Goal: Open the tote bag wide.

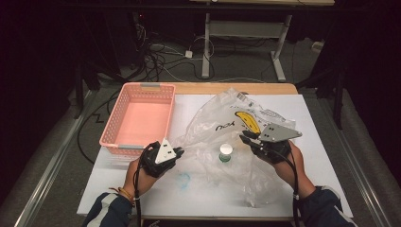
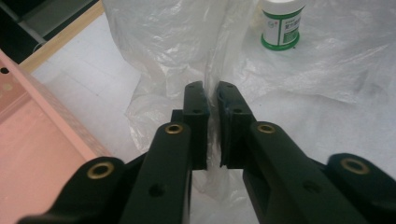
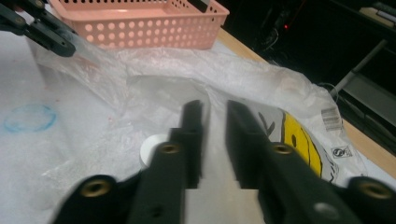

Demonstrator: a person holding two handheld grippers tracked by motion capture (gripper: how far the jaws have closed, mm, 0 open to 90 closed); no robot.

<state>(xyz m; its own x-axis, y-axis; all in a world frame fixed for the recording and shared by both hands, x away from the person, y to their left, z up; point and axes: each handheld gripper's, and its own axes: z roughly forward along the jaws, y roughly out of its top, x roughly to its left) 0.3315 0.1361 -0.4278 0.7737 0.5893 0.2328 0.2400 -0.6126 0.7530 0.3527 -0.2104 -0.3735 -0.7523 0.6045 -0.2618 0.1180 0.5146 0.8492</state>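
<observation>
My left gripper (image 2: 212, 100) sits nearest me, its jaws pinched together on a fold of the clear plastic bag (image 2: 177, 42), at the bag's edge beside the pink basket (image 1: 138, 118). My right gripper (image 3: 215, 116) is at the bag's far side; its jaws stand a little apart with plastic film between them, and I cannot tell whether they press it. Between the two grippers, a small white bottle with a green band (image 1: 226, 153) stands upright within the crumpled bag on the white table (image 1: 302, 142).
</observation>
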